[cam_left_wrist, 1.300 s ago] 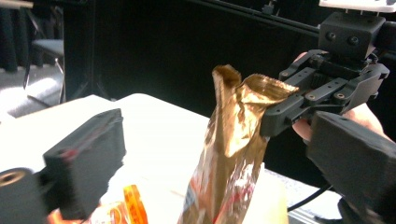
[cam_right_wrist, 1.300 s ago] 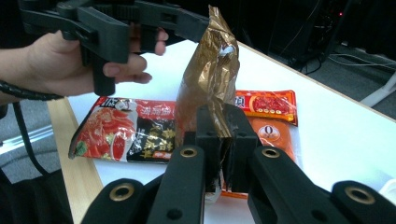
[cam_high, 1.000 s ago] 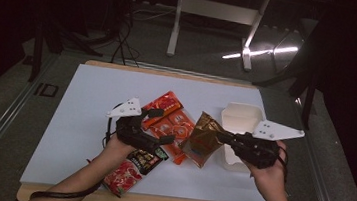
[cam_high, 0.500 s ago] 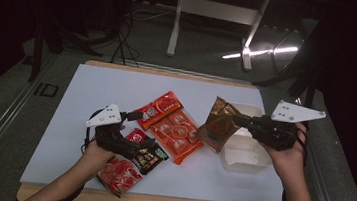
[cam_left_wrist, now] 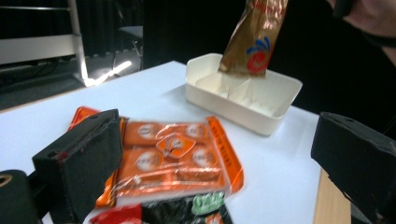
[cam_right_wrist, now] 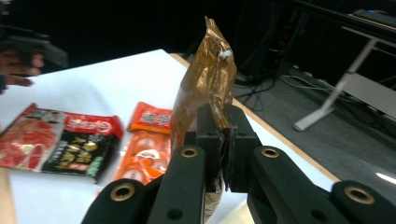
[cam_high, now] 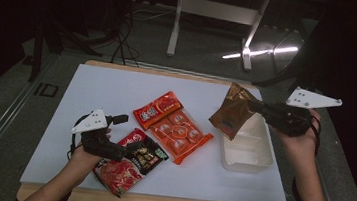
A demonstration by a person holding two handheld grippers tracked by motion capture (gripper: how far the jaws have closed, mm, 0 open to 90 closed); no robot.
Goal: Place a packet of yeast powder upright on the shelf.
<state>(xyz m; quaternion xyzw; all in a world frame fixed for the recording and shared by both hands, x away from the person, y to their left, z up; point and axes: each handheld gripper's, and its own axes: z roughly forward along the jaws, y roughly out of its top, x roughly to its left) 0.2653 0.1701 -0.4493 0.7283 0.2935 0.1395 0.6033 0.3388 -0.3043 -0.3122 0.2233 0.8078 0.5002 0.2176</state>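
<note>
The right gripper (cam_high: 261, 107) is clamping a gold-brown packet (cam_high: 230, 111), dangling it over the white tray (cam_high: 246, 155) at about 3 o'clock on the table. The left gripper (cam_high: 128, 148) is hovering at 7 o'clock over the red-and-black packet (cam_high: 129, 163), jaws wide apart.

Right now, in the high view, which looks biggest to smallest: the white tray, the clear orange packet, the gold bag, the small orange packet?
1. white tray
2. clear orange packet
3. gold bag, though being lifted nearer the camera may flatter it
4. small orange packet

The crinkled gold-brown packet (cam_high: 233, 111) hangs tilted (blue-red logo) over the white tray (cam_high: 246, 153).
</note>
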